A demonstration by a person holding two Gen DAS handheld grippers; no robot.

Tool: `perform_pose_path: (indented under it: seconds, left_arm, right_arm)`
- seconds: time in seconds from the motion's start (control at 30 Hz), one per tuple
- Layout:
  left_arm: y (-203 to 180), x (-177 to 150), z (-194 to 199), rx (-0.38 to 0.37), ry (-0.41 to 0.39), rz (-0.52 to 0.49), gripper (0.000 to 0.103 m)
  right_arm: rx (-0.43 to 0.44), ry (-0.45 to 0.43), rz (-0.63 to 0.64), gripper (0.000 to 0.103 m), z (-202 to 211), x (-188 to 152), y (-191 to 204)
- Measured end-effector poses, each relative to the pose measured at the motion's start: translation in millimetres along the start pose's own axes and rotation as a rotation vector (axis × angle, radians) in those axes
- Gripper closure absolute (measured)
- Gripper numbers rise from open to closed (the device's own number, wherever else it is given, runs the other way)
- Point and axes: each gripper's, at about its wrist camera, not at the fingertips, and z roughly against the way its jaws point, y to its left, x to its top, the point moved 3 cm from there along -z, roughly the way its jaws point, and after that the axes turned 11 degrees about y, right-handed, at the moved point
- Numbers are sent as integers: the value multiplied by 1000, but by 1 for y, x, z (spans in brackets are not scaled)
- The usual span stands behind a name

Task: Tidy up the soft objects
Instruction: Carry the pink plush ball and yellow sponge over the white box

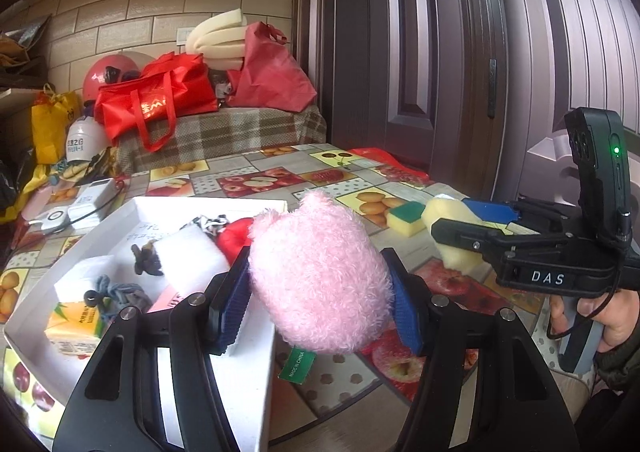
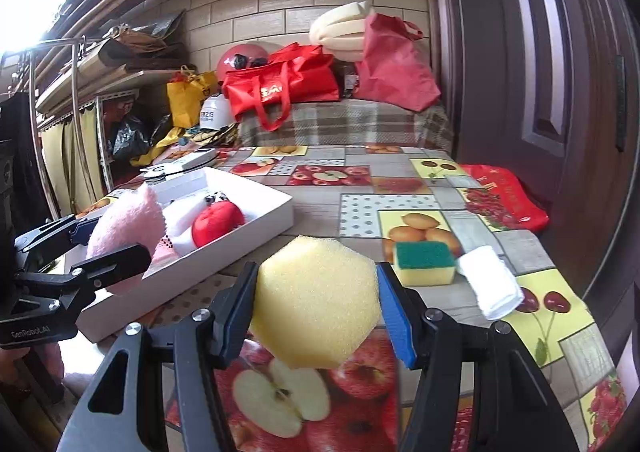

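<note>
Now the left gripper (image 1: 320,292) pinches a pink plush toy (image 1: 320,276) over the white tray's (image 1: 248,372) three-o'clock edge; the right gripper (image 2: 316,304) pinches a yellow sponge (image 2: 316,300).

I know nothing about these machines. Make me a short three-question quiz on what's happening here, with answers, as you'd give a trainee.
1. True or false: the left tool is shut on the pink plush toy.
2. What does the right tool hold? A) green-topped sponge B) yellow hexagonal sponge C) rolled white cloth
3. Fill in: the red soft ball lies inside the white ____.

Key
1. True; its blue pads press both sides of the toy.
2. B, the yellow hexagonal sponge. The green-topped sponge and the rolled white cloth lie on the fruit-print tablecloth.
3. tray.
</note>
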Motion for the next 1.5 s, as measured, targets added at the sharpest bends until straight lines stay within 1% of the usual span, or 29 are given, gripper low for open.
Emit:
perform_pose_path:
  seconds: [0.27,0.47,0.7,0.97,1.23,1.5]
  left_arm:
    - [16,-5,11,37,-28,15,41]
    - [32,-6,14,51,-30,63,41]
    - [51,-8,21,121,-53,86,41]
    - [82,-10,21,187,-48,147,41]
    - [108,-11,18,197,-28,218,41]
    - [126,-13,14,204,-9,287,41]
  right_arm:
    - [19,-13,2,44,-4,2,16]
    - [31,-14,10,44,-9,6,26]
    - [39,-9,21,44,-20,11,40]
    - [38,-33,125,44,-27,15,71]
    - [66,-28,157,44,-37,21,88]
    - [109,13,141,44,-60,32,101]
